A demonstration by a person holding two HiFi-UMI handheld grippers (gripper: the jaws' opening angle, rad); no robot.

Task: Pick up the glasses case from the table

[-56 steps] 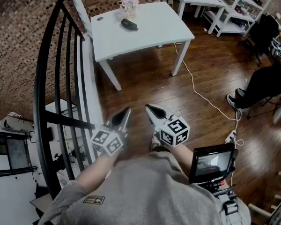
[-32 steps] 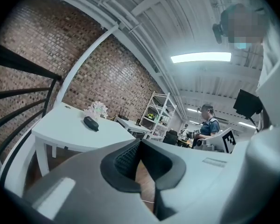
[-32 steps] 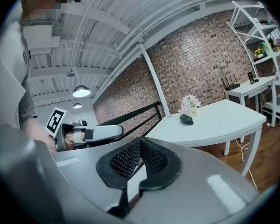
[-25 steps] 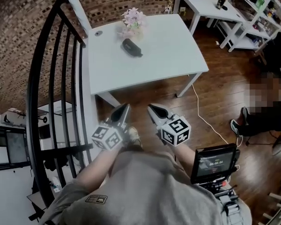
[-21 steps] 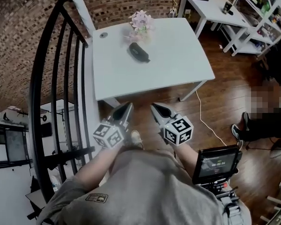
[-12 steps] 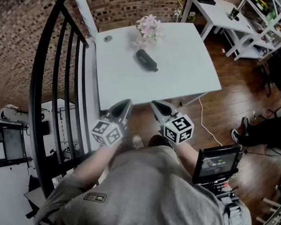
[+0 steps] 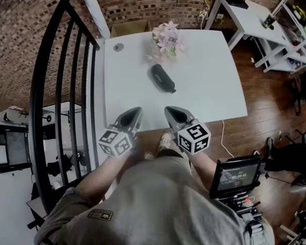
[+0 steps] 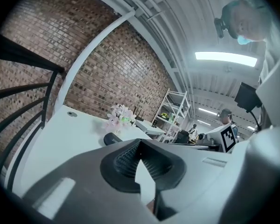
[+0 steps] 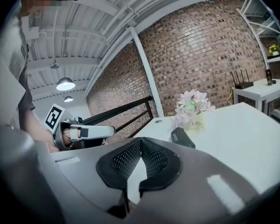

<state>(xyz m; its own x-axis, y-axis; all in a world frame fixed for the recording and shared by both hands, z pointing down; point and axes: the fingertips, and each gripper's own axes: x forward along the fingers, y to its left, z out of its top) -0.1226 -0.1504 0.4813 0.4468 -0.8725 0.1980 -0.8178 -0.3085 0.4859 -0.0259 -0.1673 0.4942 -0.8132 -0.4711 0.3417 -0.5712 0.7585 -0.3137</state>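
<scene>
Shut tip to tip on nothing at the left gripper [image 7: 132, 113], and likewise at the right gripper [image 7: 171, 111], side by side at the near edge of the white table [image 7: 209, 91]. Farther out, near the table's middle and well apart from both pairs of tips, lying flat and slanted: the dark glasses case [image 7: 163, 78], just in front of a pot of pale pink flowers [image 7: 168, 37]. Beyond, a small round disc [image 7: 118, 47] by the far left corner, a black railing [image 7: 61, 86] along the left side, and a brick wall [image 7: 158, 1] behind.
</scene>
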